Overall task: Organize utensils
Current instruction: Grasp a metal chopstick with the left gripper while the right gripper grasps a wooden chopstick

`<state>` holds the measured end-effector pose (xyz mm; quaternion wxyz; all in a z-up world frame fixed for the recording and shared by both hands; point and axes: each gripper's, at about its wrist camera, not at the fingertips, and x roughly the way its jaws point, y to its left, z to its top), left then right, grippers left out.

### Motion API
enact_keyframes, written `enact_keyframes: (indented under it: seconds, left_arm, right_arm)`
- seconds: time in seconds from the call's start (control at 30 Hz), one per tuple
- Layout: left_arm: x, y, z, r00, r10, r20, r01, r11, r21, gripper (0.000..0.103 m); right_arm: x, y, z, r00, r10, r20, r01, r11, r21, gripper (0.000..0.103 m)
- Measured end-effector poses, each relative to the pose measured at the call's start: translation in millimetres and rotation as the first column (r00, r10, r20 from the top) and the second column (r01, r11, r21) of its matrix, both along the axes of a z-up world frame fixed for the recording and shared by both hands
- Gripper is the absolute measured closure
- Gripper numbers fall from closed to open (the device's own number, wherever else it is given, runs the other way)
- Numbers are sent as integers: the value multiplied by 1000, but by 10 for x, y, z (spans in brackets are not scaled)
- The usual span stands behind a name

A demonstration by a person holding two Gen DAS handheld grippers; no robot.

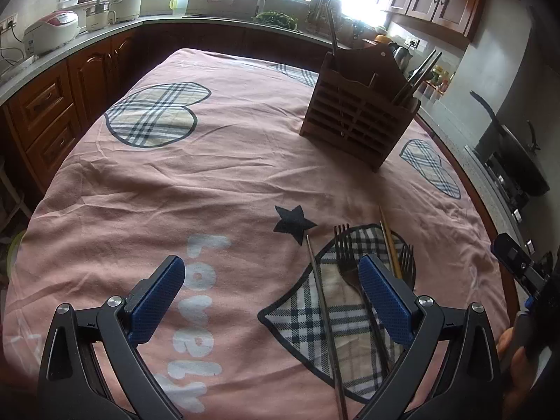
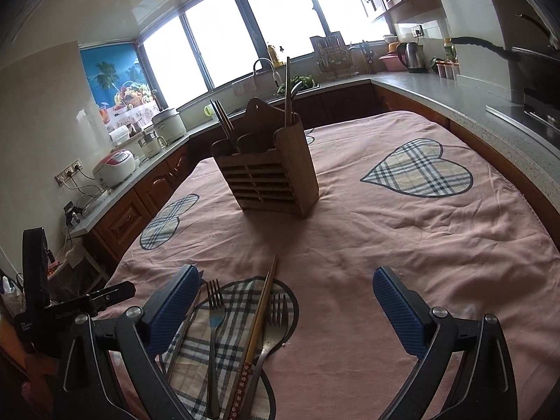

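A slatted wooden utensil holder (image 1: 357,119) (image 2: 269,175) stands upright mid-table with chopsticks and metal handles sticking out of it. Near the front edge, on a plaid heart patch, lie a fork (image 1: 346,259) (image 2: 213,318), a second fork (image 1: 406,262) (image 2: 276,318), a pair of wooden chopsticks (image 1: 388,241) (image 2: 262,315) and a thin metal rod (image 1: 322,301) (image 2: 183,332). My left gripper (image 1: 271,273) hovers open above the cloth, its right finger over the forks. My right gripper (image 2: 285,283) is open too, the utensils lying just inside its left finger.
A pink cloth with plaid hearts (image 2: 420,171) covers the table. Counters wrap around it, carrying a rice cooker (image 1: 52,31), pots (image 2: 168,122), a kettle (image 2: 414,56) and a stove with a pan (image 1: 514,161). A person's hand (image 1: 511,346) shows at the right.
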<state>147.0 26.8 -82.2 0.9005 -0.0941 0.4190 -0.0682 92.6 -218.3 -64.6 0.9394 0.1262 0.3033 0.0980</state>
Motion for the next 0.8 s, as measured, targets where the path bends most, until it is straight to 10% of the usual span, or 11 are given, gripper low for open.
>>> enact_keyframes:
  seconds: [0.57, 0.8]
  left_arm:
    - [166, -294, -220, 991, -103, -90, 111, 990, 91, 5]
    - [283, -321, -275, 985, -120, -121, 130, 988, 78, 19]
  right_arm:
    - [212, 220, -169, 995, 67, -78, -69, 997, -29, 4]
    - [423, 274, -231, 990, 78, -121, -82, 996, -30, 24]
